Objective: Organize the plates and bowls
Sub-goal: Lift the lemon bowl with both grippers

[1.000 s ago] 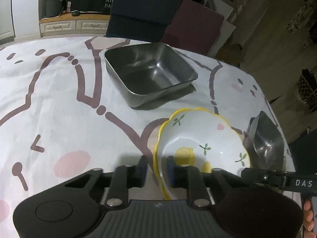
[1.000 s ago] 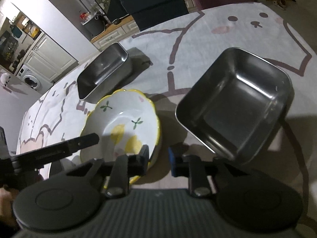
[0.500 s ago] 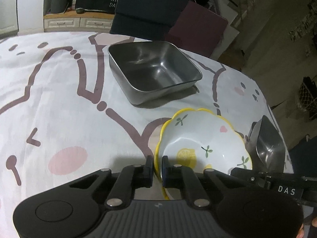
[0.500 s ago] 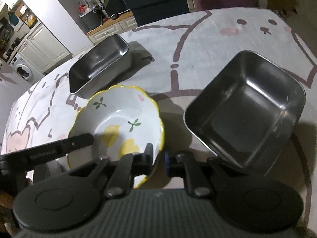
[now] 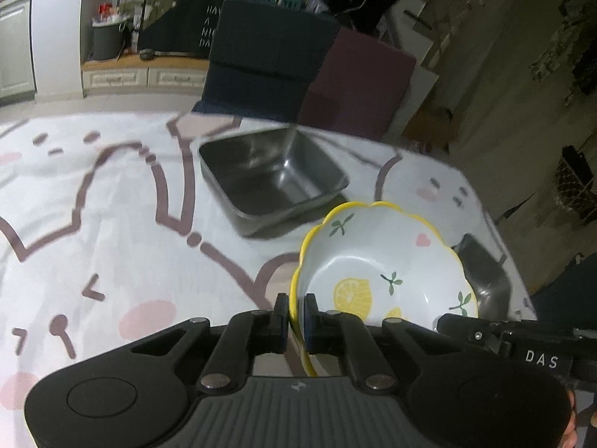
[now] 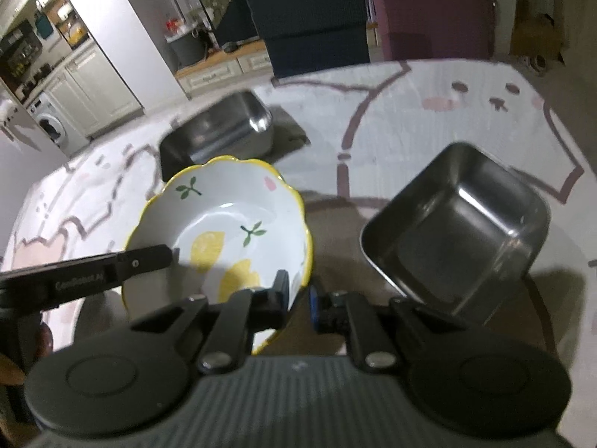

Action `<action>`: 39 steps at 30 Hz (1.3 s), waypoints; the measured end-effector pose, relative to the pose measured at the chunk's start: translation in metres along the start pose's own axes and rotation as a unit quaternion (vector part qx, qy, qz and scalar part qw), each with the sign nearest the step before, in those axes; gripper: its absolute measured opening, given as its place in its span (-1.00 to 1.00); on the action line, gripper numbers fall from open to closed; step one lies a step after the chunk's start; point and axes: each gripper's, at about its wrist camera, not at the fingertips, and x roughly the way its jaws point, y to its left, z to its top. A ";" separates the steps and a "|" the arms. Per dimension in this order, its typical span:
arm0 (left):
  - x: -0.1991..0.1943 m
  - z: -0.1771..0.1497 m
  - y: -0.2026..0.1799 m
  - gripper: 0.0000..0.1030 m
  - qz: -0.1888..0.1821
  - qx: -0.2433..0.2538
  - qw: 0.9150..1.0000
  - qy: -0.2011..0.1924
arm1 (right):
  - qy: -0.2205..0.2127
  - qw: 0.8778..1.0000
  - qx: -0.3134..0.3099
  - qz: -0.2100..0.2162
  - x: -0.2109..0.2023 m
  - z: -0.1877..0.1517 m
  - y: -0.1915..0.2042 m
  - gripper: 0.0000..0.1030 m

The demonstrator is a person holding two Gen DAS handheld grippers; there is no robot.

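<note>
Both grippers are tipped down toward the table. The left gripper (image 5: 296, 315) is pinched tight on the near rim of the lemon bowl (image 5: 377, 261). The right gripper (image 6: 298, 295) is pinched on the same bowl's opposite rim. The bowl is shiny white, wavy-edged and yellow-rimmed, between two square steel trays (image 6: 459, 224) (image 5: 272, 179) over the soft cartoon tablecloth (image 5: 112, 231).

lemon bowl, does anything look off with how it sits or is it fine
The lemon bowl is not flat on the tablecloth: both hand-held grippers pinch its yellow rim from opposite sides, and it tilts. No chips, cracks or spills show.
</note>
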 end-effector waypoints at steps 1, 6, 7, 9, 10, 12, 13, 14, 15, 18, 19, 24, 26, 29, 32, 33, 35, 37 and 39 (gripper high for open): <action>-0.006 0.000 -0.002 -0.85 -0.001 0.000 1.000 -0.004 | -0.006 1.000 0.001 0.003 -0.007 0.000 0.001 -0.74; -0.042 -0.004 -0.018 -0.85 -0.002 0.015 1.000 -0.021 | -0.036 0.999 0.004 0.013 -0.043 -0.005 0.003 -0.74; -0.049 -0.006 -0.020 -0.85 -0.003 0.017 1.000 -0.024 | -0.042 0.999 0.004 0.014 -0.050 -0.007 0.004 -0.74; -0.066 -0.009 -0.025 -0.85 -0.003 0.020 0.999 -0.030 | -0.048 0.999 0.000 0.016 -0.064 -0.012 0.006 -0.74; -0.074 -0.012 -0.027 -0.85 -0.003 0.021 0.999 -0.033 | -0.052 0.999 -0.002 0.018 -0.072 -0.016 0.007 -0.74; -0.088 -0.017 -0.030 -0.85 -0.002 0.021 0.999 -0.037 | -0.059 0.998 -0.004 0.021 -0.085 -0.022 0.009 -0.74; -0.095 -0.020 -0.033 -0.85 -0.001 0.022 0.999 -0.039 | -0.063 0.998 -0.004 0.023 -0.092 -0.026 0.011 -0.74; -0.103 -0.024 -0.035 -0.85 0.001 0.024 0.999 -0.040 | -0.066 0.998 -0.004 0.025 -0.097 -0.029 0.012 -0.74; -0.110 -0.027 -0.037 -0.85 0.002 0.026 0.999 -0.043 | -0.069 0.997 -0.004 0.027 -0.104 -0.033 0.014 -0.74; -0.131 -0.040 -0.042 -0.85 0.002 0.036 0.998 -0.052 | -0.077 0.996 -0.006 0.032 -0.121 -0.046 0.017 -0.74; -0.137 -0.044 -0.044 -0.85 0.002 0.038 0.998 -0.052 | -0.080 0.996 -0.007 0.035 -0.126 -0.051 0.017 -0.73; -0.155 -0.065 -0.051 -0.84 -0.003 0.042 0.998 -0.054 | -0.089 0.995 -0.021 0.035 -0.147 -0.076 0.019 -0.73; -0.159 -0.074 -0.051 -0.83 -0.007 0.037 0.998 -0.052 | -0.093 0.995 -0.022 0.034 -0.154 -0.083 0.018 -0.73; -0.163 -0.086 -0.049 -0.83 -0.008 0.031 0.998 -0.047 | -0.095 0.995 -0.017 0.036 -0.159 -0.096 0.017 -0.73; -0.164 -0.098 -0.044 -0.84 -0.008 0.014 0.999 -0.040 | -0.087 0.995 -0.004 0.046 -0.162 -0.111 0.013 -0.73; -0.163 -0.103 -0.041 -0.84 -0.010 0.007 0.999 -0.037 | -0.082 0.995 -0.001 0.049 -0.162 -0.114 0.012 -0.73; -0.160 -0.112 -0.036 -0.84 -0.011 -0.004 1.000 -0.029 | -0.078 0.996 -0.001 0.051 -0.160 -0.122 0.012 -0.73; -0.156 -0.119 -0.033 -0.84 -0.011 -0.009 1.000 -0.022 | -0.071 0.996 -0.002 0.053 -0.158 -0.128 0.013 -0.73; -0.151 -0.127 -0.031 -0.84 -0.012 -0.016 1.000 -0.016 | -0.062 0.997 -0.006 0.051 -0.153 -0.132 0.013 -0.73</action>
